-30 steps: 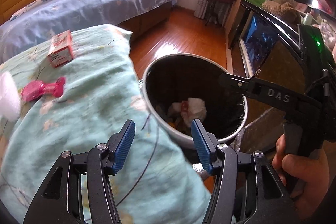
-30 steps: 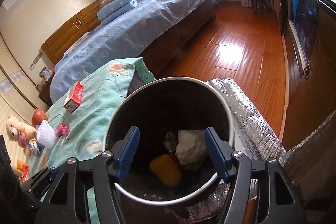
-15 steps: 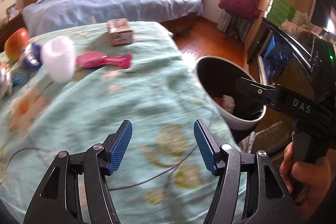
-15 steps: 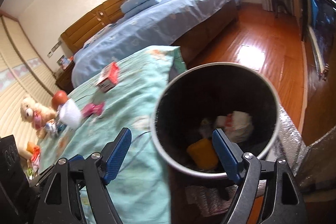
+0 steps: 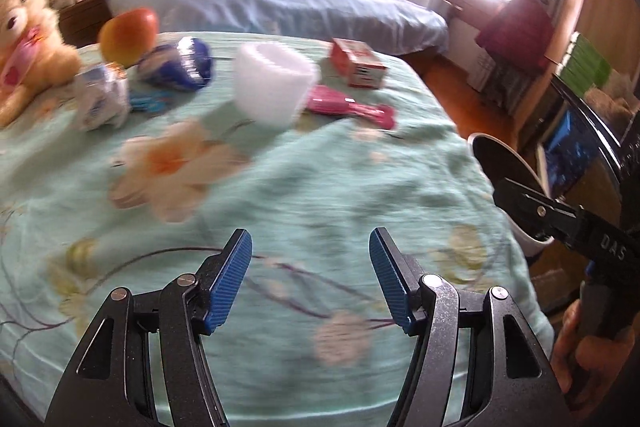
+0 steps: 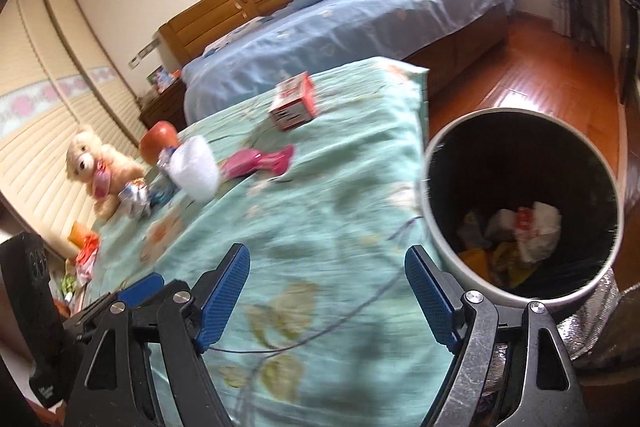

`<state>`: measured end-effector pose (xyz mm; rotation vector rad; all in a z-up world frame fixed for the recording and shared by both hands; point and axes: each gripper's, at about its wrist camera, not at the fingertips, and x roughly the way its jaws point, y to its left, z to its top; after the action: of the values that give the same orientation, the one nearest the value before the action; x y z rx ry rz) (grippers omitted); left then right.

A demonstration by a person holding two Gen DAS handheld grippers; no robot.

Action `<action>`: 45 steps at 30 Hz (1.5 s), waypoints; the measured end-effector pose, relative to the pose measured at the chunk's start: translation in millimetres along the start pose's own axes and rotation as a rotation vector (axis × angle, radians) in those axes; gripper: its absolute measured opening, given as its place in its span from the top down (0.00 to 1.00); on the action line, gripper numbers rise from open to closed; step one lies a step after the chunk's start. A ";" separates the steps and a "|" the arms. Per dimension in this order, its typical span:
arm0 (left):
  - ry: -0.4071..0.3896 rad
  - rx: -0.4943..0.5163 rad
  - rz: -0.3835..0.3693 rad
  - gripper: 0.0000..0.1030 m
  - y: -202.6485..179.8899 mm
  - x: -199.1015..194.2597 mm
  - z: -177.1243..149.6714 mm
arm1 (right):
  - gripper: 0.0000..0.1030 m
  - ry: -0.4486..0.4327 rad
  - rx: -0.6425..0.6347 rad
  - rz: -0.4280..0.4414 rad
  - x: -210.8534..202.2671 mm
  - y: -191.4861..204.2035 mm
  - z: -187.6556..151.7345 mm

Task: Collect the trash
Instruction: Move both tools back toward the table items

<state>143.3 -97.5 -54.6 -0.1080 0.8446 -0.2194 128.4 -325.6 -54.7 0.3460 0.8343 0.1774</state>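
A white bin with a black liner (image 6: 524,203) stands on the floor at the right of the green floral bedspread (image 5: 280,195) and holds crumpled trash. On the spread lie a white plastic cup (image 5: 272,87), a pink wrapper (image 5: 348,105), a red and white carton (image 5: 358,63), a blue wrapper (image 5: 176,65) and a crumpled white packet (image 5: 102,99). My left gripper (image 5: 310,283) is open and empty above the spread. My right gripper (image 6: 328,295) is open and empty, between the spread and the bin.
A teddy bear (image 5: 24,39) and an orange-red fruit (image 5: 128,35) sit at the far left of the spread. A blue bed (image 5: 272,3) lies behind. Wooden floor (image 6: 552,67) and a dark cabinet (image 5: 580,131) are to the right.
Both grippers have swung left, away from the bin and over the bedspread. The cup, wrappers and teddy bear have come into view. Both stay open.
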 end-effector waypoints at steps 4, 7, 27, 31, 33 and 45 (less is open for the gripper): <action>-0.010 -0.034 0.027 0.39 24.0 -4.5 1.1 | 0.13 0.018 -0.034 0.026 9.5 18.1 -2.7; -0.017 -0.057 0.048 0.37 40.8 -6.7 1.6 | 0.09 0.028 -0.058 0.046 16.2 30.8 -4.1; -0.040 -0.132 0.165 0.33 120.5 0.9 32.7 | 0.08 0.064 -0.166 0.103 64.8 90.9 10.6; -0.037 -0.141 0.172 0.32 130.3 7.5 42.6 | 0.08 0.071 -0.178 0.108 77.9 100.4 16.3; -0.038 -0.143 0.182 0.32 135.7 11.4 49.6 | 0.08 0.076 -0.184 0.112 84.3 104.6 19.4; -0.043 -0.172 0.194 0.29 156.9 31.0 83.8 | 0.09 0.090 -0.208 0.116 117.5 125.5 37.6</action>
<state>249.6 48.4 -50.3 -0.1901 0.8245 0.0381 231.9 -183.8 -66.6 0.1916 0.8766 0.3875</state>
